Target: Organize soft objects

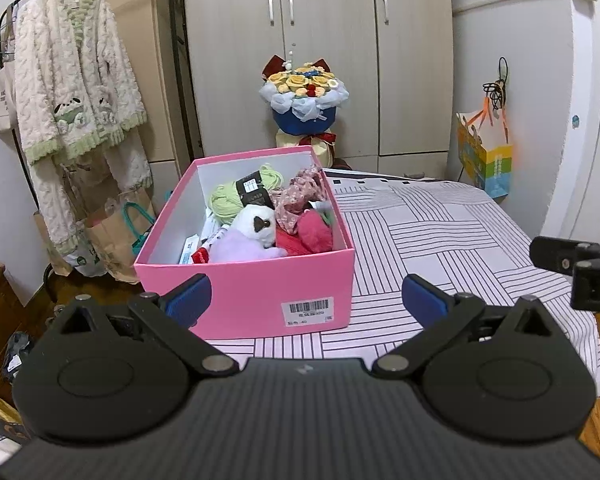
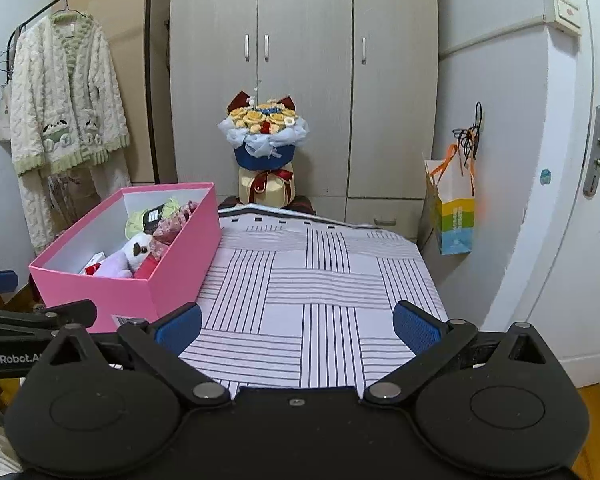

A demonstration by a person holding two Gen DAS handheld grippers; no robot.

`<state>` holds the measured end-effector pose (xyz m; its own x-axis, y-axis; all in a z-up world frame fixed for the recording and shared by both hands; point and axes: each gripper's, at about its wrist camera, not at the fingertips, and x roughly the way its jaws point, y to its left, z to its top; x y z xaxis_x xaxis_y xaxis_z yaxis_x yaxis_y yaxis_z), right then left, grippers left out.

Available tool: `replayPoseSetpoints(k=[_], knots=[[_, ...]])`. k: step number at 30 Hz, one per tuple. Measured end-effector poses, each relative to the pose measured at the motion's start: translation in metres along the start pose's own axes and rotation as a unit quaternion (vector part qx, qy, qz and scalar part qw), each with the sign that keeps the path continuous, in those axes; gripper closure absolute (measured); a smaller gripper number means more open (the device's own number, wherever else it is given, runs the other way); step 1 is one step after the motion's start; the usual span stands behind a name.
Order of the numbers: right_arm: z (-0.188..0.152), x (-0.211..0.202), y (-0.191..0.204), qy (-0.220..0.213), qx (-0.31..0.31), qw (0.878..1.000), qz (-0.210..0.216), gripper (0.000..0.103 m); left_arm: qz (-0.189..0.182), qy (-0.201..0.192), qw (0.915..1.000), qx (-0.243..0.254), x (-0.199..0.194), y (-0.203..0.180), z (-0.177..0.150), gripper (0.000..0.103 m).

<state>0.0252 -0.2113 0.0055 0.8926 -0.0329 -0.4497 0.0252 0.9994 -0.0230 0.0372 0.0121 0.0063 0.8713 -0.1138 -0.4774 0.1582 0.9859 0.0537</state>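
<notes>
I judge the sorting nearly done or not yet begun: the striped bed (image 2: pixel 320 280) is bare, the pink box (image 1: pixel 252 292) at its left holds the soft toys (image 1: pixel 252 232), and my left gripper (image 1: pixel 306 300) and right gripper (image 2: pixel 296 328) hover spread and empty, so next I check for strays.

Right tongs (image 2: pixel 298 326) spread wide, blue pads (image 2: pixel 179 327) apart, nothing between them, hovering over the striped cloth (image 2: pixel 320 280) on the counter. Pink box (image 2: pixel 140 292) sits at the cloth's left edge, lid off, holding a white-and-lilac plush toy (image 2: pixel 126 258), green yarn (image 2: pixel 138 222), floral fabric (image 2: pixel 170 226), something red, possibly more fabric. Left tongs (image 2: pixel 40 314) poke in at the left edge, beside the box. Bouquet (image 2: pixel 264 132) stands behind, in front of the wardrobe (image 2: pixel 304 60). Fleece robe (image 2: pixel 66 96) hangs on a rack at left.
</notes>
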Motion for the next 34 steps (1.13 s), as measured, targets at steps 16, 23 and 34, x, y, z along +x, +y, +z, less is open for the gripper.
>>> replayPoseSetpoints(k=[16,23,34], knots=[[-0.0035,0.001,-0.0012,-0.009,0.011,1.0,-0.014,0.0,0.016,-0.007,0.9998,-0.003,0.0004,0.0031,-0.0026,0.0],[-0.0047,0.0013,0.0001,-0.006,0.011,1.0,-0.013,0.0,0.022,-0.007,0.9997,-0.006,-0.0002,0.0046,-0.0036,0.0],[-0.005,0.0004,0.0014,-0.006,0.009,1.0,-0.013,0.0,0.022,-0.008,0.9997,-0.005,-0.0025,0.0043,-0.0036,0.0]])
